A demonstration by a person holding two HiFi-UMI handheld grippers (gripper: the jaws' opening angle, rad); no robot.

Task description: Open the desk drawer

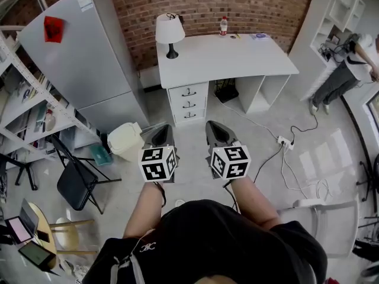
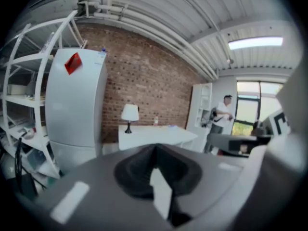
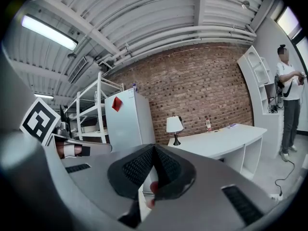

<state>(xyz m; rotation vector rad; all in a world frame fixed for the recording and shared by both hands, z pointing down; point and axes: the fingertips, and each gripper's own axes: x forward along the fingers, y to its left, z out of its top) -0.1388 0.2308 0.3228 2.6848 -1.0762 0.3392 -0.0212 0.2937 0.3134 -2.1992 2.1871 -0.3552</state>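
Against the brick wall [image 1: 237,5] stands the white surface [image 1: 225,58], its drawer [image 1: 189,92] shut and well away. Left tool [image 1: 161,134] and right tool [image 1: 218,132] are closed, empty; approaching the handle and opening the jaws looks next.

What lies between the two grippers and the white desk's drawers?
Only bare grey floor, seen in the head view; the left gripper and right gripper are short of the white drawer stack.

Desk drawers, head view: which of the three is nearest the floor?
The bottom white drawer with a black handle: it is lowest in the stack under the white desk, below the middle drawer and the top drawer.
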